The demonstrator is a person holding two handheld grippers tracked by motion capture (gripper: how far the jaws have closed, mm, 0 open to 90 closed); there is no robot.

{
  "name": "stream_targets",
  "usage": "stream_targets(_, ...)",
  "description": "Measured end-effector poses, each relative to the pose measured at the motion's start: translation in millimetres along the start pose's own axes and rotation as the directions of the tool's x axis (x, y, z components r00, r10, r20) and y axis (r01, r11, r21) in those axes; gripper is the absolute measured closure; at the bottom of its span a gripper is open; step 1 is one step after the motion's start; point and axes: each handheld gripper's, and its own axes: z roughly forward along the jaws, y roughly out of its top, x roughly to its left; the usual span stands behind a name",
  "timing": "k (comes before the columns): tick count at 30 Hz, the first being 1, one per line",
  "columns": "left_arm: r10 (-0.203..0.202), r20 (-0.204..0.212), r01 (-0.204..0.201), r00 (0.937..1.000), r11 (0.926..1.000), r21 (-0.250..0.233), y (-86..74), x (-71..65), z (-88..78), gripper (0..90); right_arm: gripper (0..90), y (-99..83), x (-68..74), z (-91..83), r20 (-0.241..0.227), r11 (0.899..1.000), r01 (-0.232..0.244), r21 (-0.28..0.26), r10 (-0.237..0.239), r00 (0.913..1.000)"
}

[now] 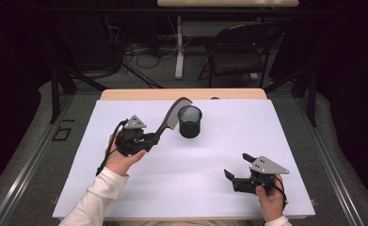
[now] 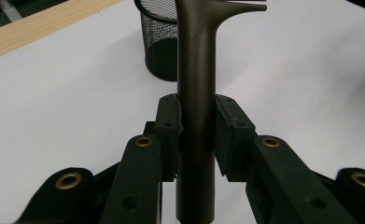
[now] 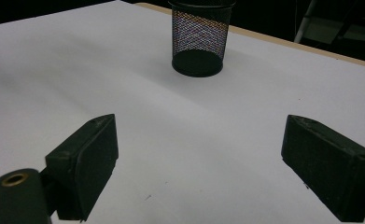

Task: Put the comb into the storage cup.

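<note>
Left gripper (image 1: pixel 146 140), jaws clamped on comb (image 1: pixel 168 120) handle, comb slanting up-right toward mesh cup (image 1: pixel 190 121) just beyond; right gripper (image 1: pixel 236 170) wide open, empty, nearer.

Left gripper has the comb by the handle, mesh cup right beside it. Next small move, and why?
Probably carry the comb a little further toward the mesh cup until its toothed end is above the open rim, then tip it down. The left gripper is clamped on the handle, with the comb's head raised beside the cup, not yet over it. The right gripper rests open, well clear.
</note>
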Motion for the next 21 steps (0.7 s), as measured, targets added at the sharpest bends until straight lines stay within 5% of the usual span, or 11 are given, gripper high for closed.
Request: stream_targets(21,-0.018,0.007,0.019,0.9998,0.9902,-0.138,-7.3,-15.0,6.8,72.6,10.7,0.6,0.8,0.1,0.010,1.000,-0.007,-0.006,0.007,0.9999)
